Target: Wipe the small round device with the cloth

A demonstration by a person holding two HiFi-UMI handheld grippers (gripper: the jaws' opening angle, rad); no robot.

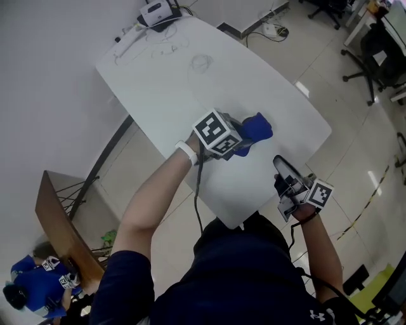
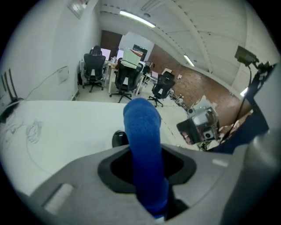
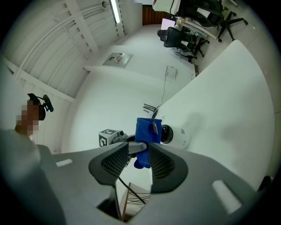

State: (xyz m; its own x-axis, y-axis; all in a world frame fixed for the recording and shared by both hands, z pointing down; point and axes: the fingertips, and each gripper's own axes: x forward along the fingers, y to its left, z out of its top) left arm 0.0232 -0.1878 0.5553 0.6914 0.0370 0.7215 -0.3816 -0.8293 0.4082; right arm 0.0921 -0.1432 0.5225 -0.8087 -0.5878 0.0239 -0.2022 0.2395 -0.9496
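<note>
My left gripper is shut on a blue cloth near the front right part of the white table. In the left gripper view the cloth stands up between the jaws, and a small black round shape shows just behind it on the table. The right gripper view shows the small round device, white with a dark lens, lying right beside the cloth. The head view hides the device. My right gripper hovers at the table's front right edge, its jaws slightly apart with nothing between them.
A dark box with cables sits at the table's far end, and faint scribbles mark the top. Office chairs stand at the right. A wooden frame and a person in blue are at lower left.
</note>
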